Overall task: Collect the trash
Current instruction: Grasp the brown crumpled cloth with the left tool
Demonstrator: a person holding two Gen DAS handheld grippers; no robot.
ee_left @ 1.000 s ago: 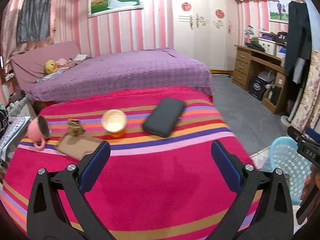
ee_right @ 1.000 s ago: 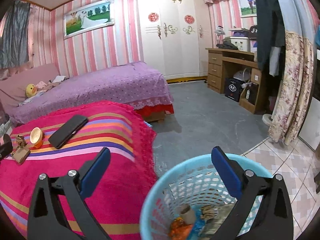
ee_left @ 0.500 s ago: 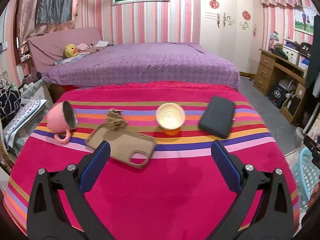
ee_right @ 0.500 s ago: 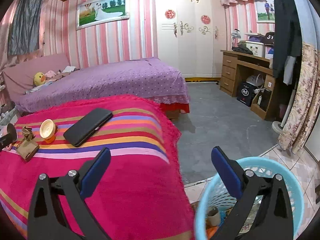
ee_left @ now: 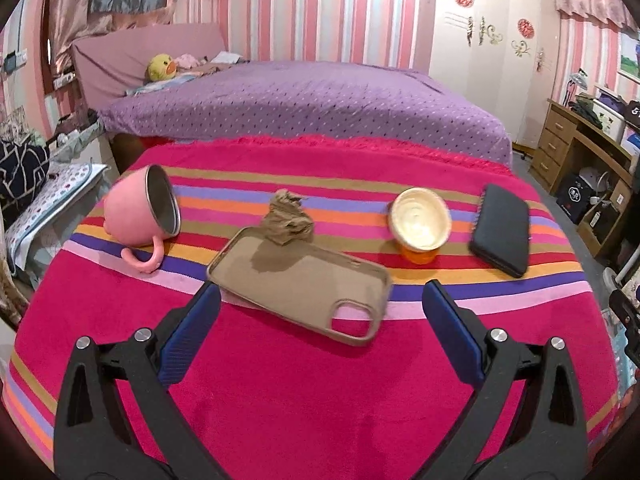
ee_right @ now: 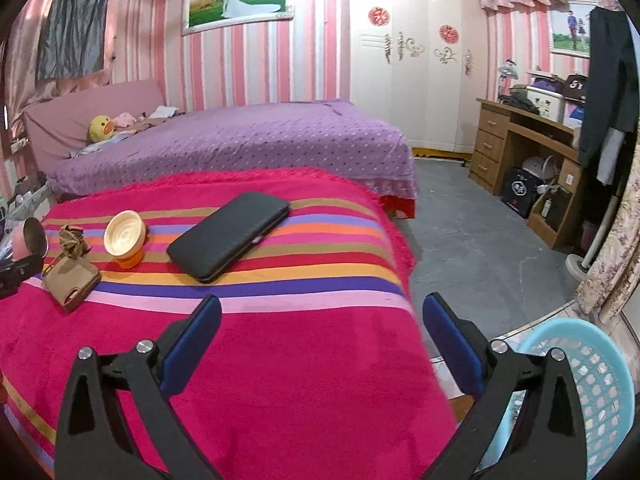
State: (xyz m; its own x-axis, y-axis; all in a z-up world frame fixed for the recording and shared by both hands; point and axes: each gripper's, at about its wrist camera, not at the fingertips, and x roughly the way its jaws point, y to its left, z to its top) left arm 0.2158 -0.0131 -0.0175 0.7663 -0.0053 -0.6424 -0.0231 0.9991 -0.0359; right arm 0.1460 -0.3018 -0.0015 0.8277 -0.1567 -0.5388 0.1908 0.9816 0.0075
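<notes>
A crumpled brown paper wad (ee_left: 287, 219) lies on the striped pink cloth, touching the far end of a tan phone case (ee_left: 300, 283). It also shows in the right wrist view (ee_right: 72, 241). A tipped yellow-and-orange cup (ee_left: 420, 225) lies to its right. My left gripper (ee_left: 320, 322) is open and empty, just short of the phone case. My right gripper (ee_right: 320, 330) is open and empty over the cloth's right part. The blue trash basket (ee_right: 600, 376) stands on the floor at the lower right.
A pink mug (ee_left: 142, 210) lies on its side at the left. A black wallet-like case (ee_left: 502, 229) lies at the right. The cloth-covered table (ee_right: 280, 380) ends at a fringed right edge. A purple bed (ee_left: 304, 100) stands behind, a wooden desk (ee_right: 532, 152) at the right.
My left gripper has swung left and closer to the phone case and paper wad. My right gripper has swung left from above the basket to over the table.
</notes>
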